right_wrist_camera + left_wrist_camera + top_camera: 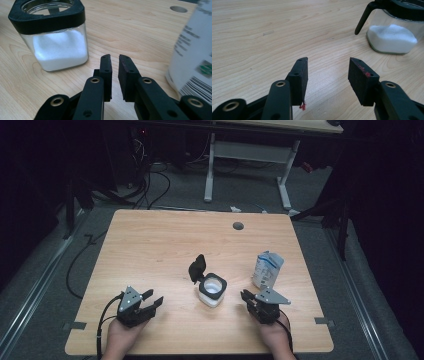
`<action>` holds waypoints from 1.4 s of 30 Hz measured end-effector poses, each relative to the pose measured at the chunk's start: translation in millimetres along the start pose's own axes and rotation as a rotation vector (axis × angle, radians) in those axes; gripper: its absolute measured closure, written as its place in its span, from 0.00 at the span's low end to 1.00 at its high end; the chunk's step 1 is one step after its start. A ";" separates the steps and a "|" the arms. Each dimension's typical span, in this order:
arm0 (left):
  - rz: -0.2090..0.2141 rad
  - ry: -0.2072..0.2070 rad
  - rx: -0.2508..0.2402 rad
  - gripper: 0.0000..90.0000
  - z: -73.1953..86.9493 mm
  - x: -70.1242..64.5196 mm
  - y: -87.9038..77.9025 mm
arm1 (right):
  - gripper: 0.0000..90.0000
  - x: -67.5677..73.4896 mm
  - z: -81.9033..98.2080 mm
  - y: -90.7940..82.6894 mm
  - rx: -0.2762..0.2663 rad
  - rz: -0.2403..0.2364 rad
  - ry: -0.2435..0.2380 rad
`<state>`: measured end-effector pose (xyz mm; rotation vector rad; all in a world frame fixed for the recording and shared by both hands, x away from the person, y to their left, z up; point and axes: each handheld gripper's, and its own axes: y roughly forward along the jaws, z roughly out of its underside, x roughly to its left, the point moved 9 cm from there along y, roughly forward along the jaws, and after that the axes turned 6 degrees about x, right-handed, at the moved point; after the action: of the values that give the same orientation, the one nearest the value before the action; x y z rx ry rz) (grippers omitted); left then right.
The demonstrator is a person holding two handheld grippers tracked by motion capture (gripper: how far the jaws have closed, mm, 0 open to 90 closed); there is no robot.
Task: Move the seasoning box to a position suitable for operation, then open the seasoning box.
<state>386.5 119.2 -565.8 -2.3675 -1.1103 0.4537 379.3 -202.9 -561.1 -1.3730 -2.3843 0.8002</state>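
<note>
A square glass jar (pixel 212 291) with a black collar, part full of white powder, stands at the table's middle front. Its black flip lid (pixel 197 268) is swung up and back. A white and blue carton (pixel 267 269), open at the top, stands to its right. My left gripper (pixel 154 299) rests low at the front left, open with nothing between its jaws (pixel 328 67); the jar (pixel 392 37) lies ahead to its right. My right gripper (pixel 246 296) sits between jar (pixel 57 47) and carton (pixel 192 55), jaws (pixel 115 62) a narrow gap apart and holding nothing.
The wooden table (pixel 165 245) has a round cable hole (pixel 238 226) near its far edge. Bare wood stretches across the left and far parts. Beyond the table are cables on the floor and the legs of another desk (pixel 210 175).
</note>
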 end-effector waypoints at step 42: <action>0.000 -0.038 -0.007 0.97 -65.6 -39.4 38.0 | 1.00 29.7 -4.0 21.0 0.027 -0.060 -0.048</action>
<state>417.6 48.7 -528.8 -2.3738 -1.1306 0.4975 381.0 -167.8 -571.3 -1.2793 -2.4297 0.8550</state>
